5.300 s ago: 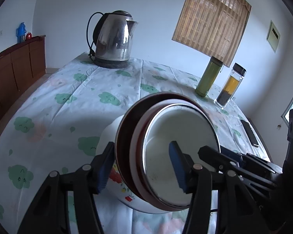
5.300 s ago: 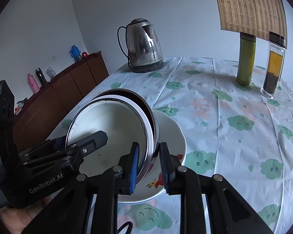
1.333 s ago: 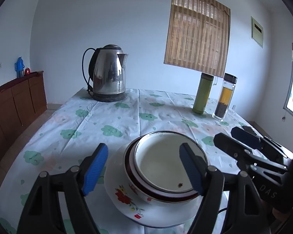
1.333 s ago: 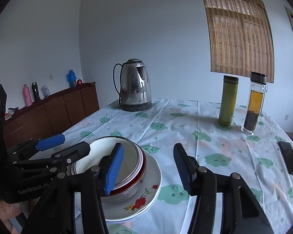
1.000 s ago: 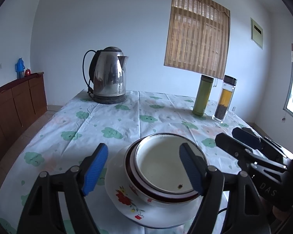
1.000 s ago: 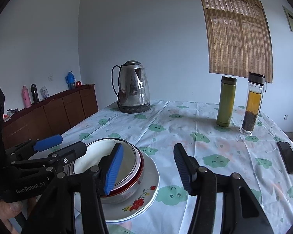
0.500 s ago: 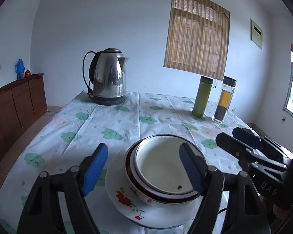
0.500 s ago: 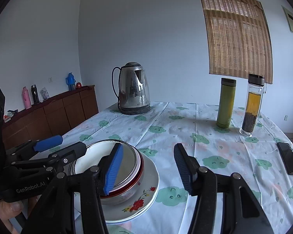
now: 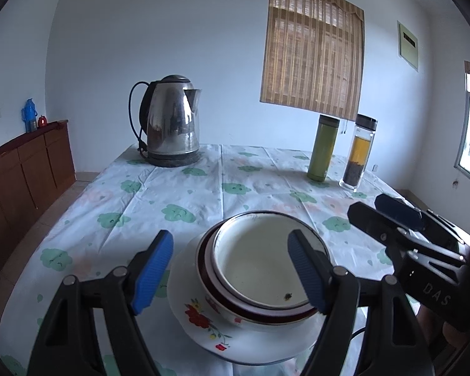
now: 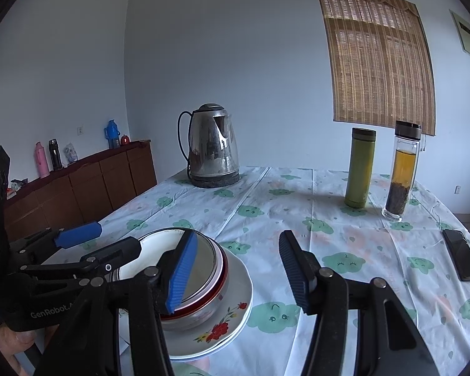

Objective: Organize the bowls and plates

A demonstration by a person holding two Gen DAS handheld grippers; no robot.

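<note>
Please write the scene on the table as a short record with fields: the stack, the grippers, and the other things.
stack: white bowl nested in red-rimmed bowl, both upright on floral plate
stack place: near edge of table, on cloud-print cloth
left gripper: open, holds nothing, pads either side of the bowls
right gripper: open, holds nothing
far end: kettle, green flask, glass tea bottle
right side: phone, lying flat

Both wrist views look slightly down across the table (image 9: 178, 194) from close by, sharing the kettle (image 9: 172, 122).
</note>
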